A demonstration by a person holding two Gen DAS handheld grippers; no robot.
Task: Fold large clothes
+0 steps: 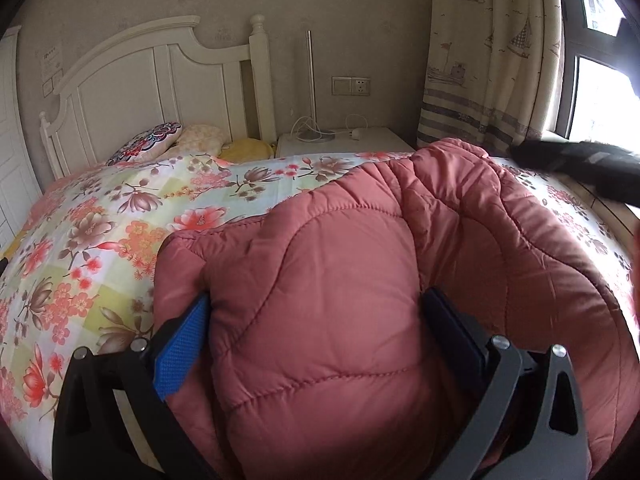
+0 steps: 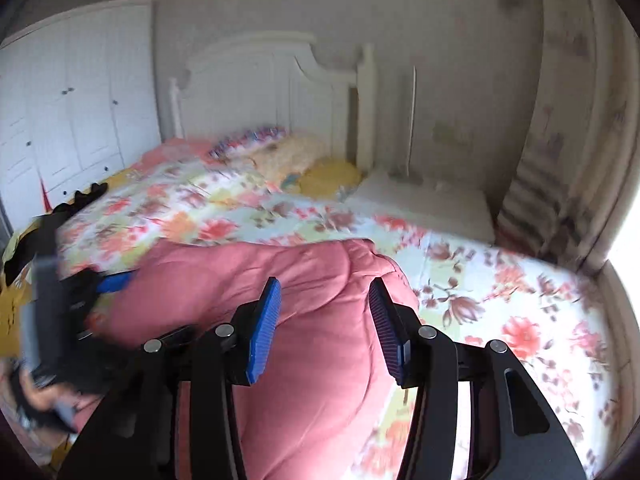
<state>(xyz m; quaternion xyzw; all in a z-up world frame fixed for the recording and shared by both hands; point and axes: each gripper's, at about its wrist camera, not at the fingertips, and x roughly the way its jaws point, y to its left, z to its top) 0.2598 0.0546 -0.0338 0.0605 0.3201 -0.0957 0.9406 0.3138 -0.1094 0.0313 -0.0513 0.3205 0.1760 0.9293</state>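
Observation:
A pink quilted jacket [image 1: 460,220] lies bunched on the floral bed sheet [image 1: 120,220]. My left gripper [image 1: 316,300] is shut on a thick puffy fold of it, which bulges up between the blue pads [image 1: 184,344]. In the right wrist view, my right gripper [image 2: 324,282] stands half closed with pink jacket [image 2: 240,272] filling the gap between its blue pads [image 2: 264,332]. That picture is blurred by motion. The left wrist view shows the right gripper as a dark blur [image 1: 580,164] at the jacket's raised far right edge. In the right wrist view, the left gripper [image 2: 80,280] is at the jacket's left end.
A white headboard [image 1: 160,72] and pillows [image 1: 148,142] close the bed's far end. A white nightstand [image 1: 348,140] and a curtain [image 1: 480,60] stand to the right. White wardrobe doors [image 2: 72,120] are at the left, with dark clothes [image 2: 80,200] on that bed edge.

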